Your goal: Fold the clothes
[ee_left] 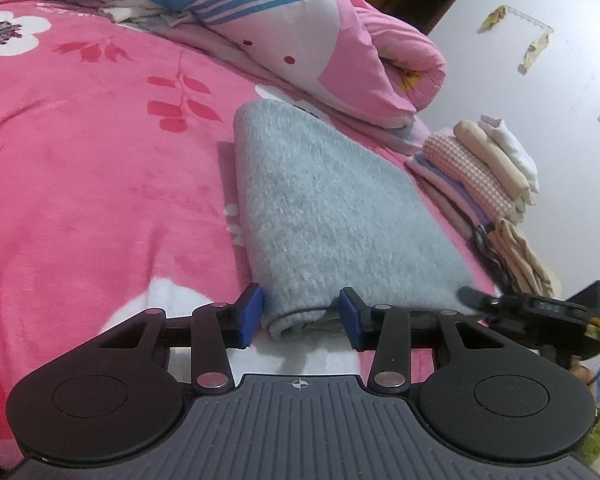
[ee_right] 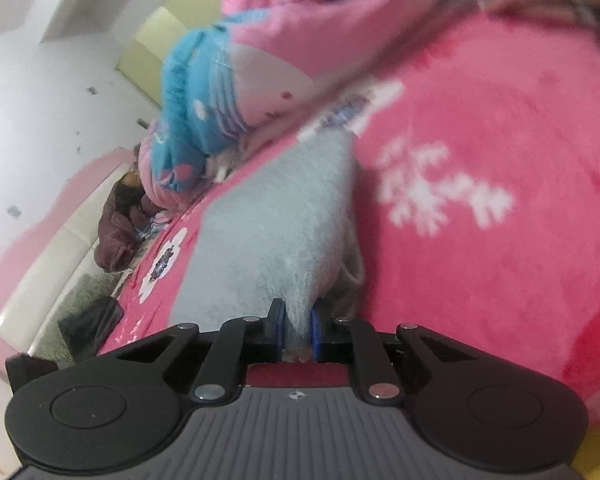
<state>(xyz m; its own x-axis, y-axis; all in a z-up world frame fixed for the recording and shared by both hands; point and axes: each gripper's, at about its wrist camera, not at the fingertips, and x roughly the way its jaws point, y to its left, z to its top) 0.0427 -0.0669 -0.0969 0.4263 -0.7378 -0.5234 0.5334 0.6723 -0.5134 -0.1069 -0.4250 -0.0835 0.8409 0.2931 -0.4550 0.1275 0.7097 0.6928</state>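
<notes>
Your right gripper [ee_right: 298, 330] is clamped on a corner of the grey garment [ee_left: 320, 216], while your left gripper [ee_left: 300, 314] stands spread, its blue pads either side of the garment's near folded edge without pinching it. The garment lies doubled over on the pink bedspread [ee_left: 80, 184]. A stack of folded clothes [ee_left: 484, 168] beside it suggests earlier pieces are done; this one likely needs another fold and stacking.
</notes>
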